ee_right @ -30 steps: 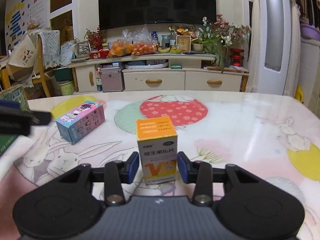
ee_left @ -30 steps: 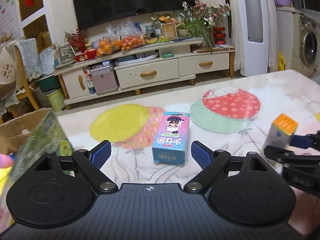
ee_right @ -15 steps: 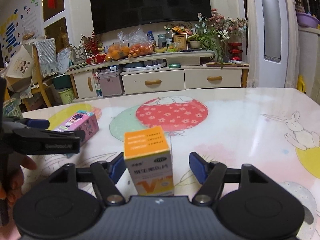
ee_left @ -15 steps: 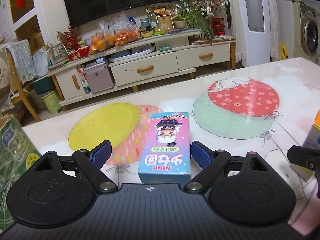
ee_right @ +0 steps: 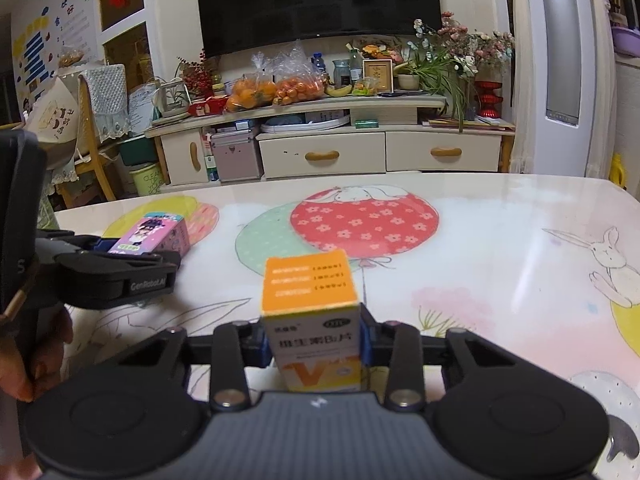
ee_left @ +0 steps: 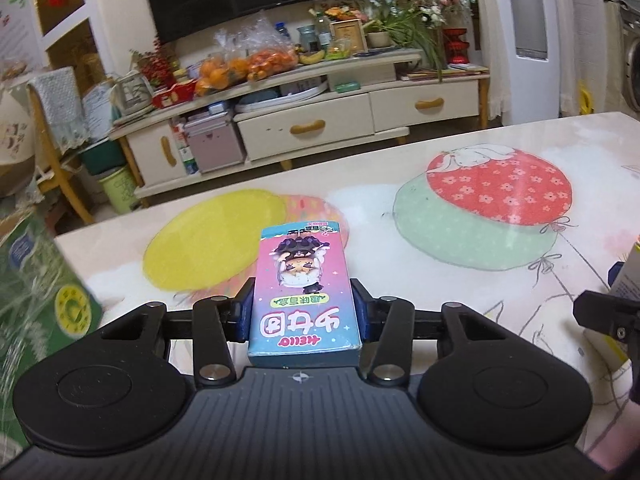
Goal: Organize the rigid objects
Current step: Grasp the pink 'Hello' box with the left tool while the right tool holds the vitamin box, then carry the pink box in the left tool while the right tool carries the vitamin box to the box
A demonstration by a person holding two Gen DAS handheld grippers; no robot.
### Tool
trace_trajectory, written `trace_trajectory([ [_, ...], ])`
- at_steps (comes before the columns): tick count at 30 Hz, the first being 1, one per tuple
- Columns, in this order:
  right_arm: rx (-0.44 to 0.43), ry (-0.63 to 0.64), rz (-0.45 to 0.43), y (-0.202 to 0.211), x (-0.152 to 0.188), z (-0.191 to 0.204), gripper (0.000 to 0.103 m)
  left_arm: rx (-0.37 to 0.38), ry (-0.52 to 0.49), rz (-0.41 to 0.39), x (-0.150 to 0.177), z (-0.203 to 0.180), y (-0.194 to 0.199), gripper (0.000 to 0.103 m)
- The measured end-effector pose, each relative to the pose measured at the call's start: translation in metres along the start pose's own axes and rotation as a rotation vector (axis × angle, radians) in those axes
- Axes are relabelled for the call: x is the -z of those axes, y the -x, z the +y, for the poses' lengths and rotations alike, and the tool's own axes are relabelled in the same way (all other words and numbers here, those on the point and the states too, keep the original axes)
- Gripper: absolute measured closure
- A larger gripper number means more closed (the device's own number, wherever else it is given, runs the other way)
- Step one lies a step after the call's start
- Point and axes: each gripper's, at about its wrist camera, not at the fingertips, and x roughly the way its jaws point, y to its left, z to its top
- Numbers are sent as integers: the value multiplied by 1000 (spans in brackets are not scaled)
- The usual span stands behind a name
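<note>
two boxes, two grips. left gripper [ee_left: 302,314] is clamped on the pink box [ee_left: 304,292], blue pads pressed to both long sides near its close end; box lies flat w/ the cartoon face up, print reading upside down from the left wrist cam. it sits over the yellow balloon print on the table [ee_left: 460,160]. from the right wrist cam the same pink box [ee_right: 154,234] shows at far left w/ the left gripper [ee_right: 120,264] around it.

right gripper [ee_right: 314,344] is closed on the orange-top box [ee_right: 310,320], which stands upright, pads touching both sides at its white lower part; big orange v on the front. it's near the table's front edge, w/ the red flowered balloon print beyond it. cant tell if either box is lifted or resting.

green carton [ee_left: 36,292] at far left of the left cam, blurred. tv stand [ee_right: 320,136] w/ bags of oranges in the bg.
</note>
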Motion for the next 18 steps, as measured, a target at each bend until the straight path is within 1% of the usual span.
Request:
trace_trajectory([
  [2, 6, 6, -3, 0, 0, 1, 67, -9, 16, 7, 4, 3, 6, 46],
  [12, 12, 14, -7, 7, 4, 4, 68, -50, 28, 21, 27, 7, 43, 47],
  [18, 14, 33, -4, 15, 11, 11, 68, -37, 43, 39, 33, 9, 59, 47],
])
